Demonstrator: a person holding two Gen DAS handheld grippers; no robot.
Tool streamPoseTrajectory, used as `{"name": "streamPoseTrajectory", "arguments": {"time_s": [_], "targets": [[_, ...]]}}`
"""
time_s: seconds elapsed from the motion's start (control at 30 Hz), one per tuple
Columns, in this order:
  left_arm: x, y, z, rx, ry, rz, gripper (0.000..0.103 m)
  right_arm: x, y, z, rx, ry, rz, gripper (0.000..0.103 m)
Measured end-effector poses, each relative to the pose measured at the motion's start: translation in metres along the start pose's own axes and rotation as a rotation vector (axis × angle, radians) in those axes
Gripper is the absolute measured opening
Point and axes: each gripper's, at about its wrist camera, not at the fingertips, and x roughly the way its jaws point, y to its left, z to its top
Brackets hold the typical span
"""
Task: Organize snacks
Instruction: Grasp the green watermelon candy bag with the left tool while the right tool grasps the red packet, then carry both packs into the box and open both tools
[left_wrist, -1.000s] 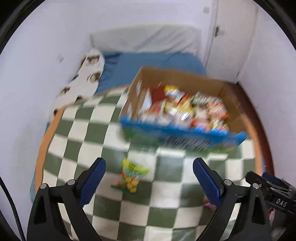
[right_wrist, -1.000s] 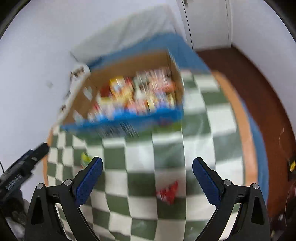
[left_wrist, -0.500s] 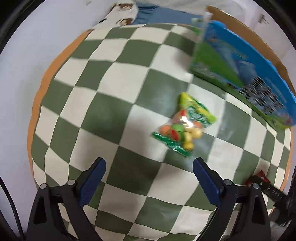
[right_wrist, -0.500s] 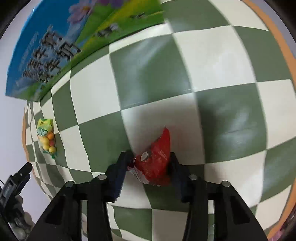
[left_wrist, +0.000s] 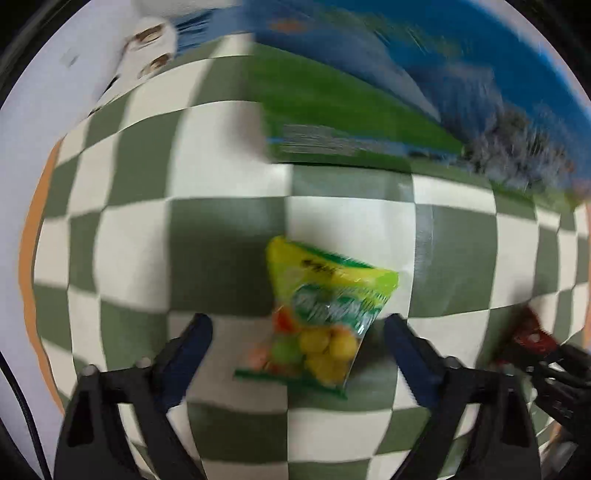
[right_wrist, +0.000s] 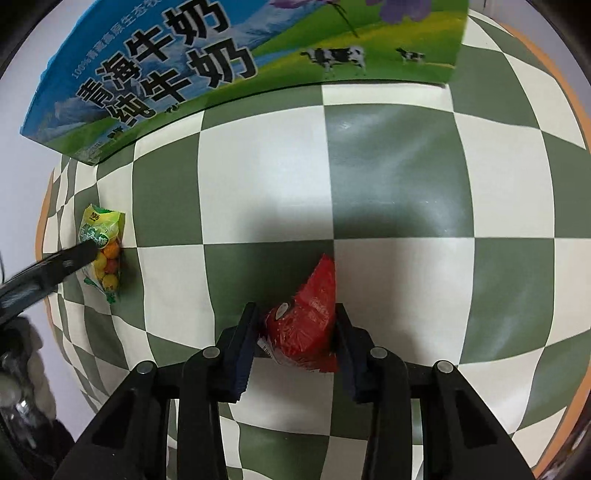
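A red snack packet (right_wrist: 308, 325) sits pinched between the two dark-blue pads of the right gripper (right_wrist: 295, 332), its pointed top jutting forward past the fingertips and its lower seam tucked down between the jaws; the packet rests low over the green-and-white checkered cloth (right_wrist: 399, 184); on the left wrist view the same red packet (left_wrist: 532, 336) shows at the far right edge, held in the black fingers of that tool.

The left gripper (left_wrist: 297, 339) hangs with its jaws spread wide on either side of a yellow-and-green candy bag (left_wrist: 321, 314); the bag lies flat on the cloth (left_wrist: 221, 251), its clear lower half full of round yellow, orange and green sweets lying between the pads, neither pad visibly touching it; that view is blurred, so finer contact cannot be judged; from the right wrist camera, a black finger of the left tool crosses the candy bag (right_wrist: 101, 251).

Beyond both snacks stands a milk carton box (right_wrist: 240, 62), printed in blue and green with cows and large Chinese characters, well apart from the red packet and nearer the candy bag; its blurred wall (left_wrist: 369, 110) fills the top of the left view; an orange border (left_wrist: 31, 258) edges the cloth.
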Motion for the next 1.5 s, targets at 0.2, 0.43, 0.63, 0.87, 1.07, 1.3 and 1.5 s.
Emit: {"name": "streamPoseTrajectory", "arguments": {"time_s": [0.2, 0.43, 0.63, 0.87, 1.07, 1.3, 1.5], "targets": [[0.013, -0.015, -0.024, -0.025, 0.048, -0.034, 0.049, 0.004, 0.014, -0.001, -0.062, 0.021, -0.014, 0.041], [0.025, -0.029, -0.097, -0.155, 0.182, -0.192, 0.049, 0.015, 0.017, -0.029, -0.121, 0.114, -0.008, 0.040], [0.039, -0.039, -0.096, -0.130, 0.194, -0.160, 0.052, 0.024, 0.014, -0.034, -0.091, 0.128, 0.021, 0.047], [0.022, -0.079, -0.109, -0.140, 0.163, -0.145, 0.048, 0.018, 0.025, -0.046, -0.157, 0.071, -0.048, 0.038], [-0.008, -0.088, -0.109, -0.136, 0.121, -0.186, 0.047, -0.012, 0.016, -0.036, -0.112, 0.015, 0.031, 0.037], [-0.090, -0.096, -0.065, -0.132, -0.029, -0.300, 0.047, -0.082, 0.014, -0.007, -0.074, -0.091, 0.169, 0.037], [-0.156, -0.060, 0.019, -0.077, -0.153, -0.340, 0.047, -0.161, 0.023, 0.042, -0.099, -0.223, 0.254, 0.037]]}}
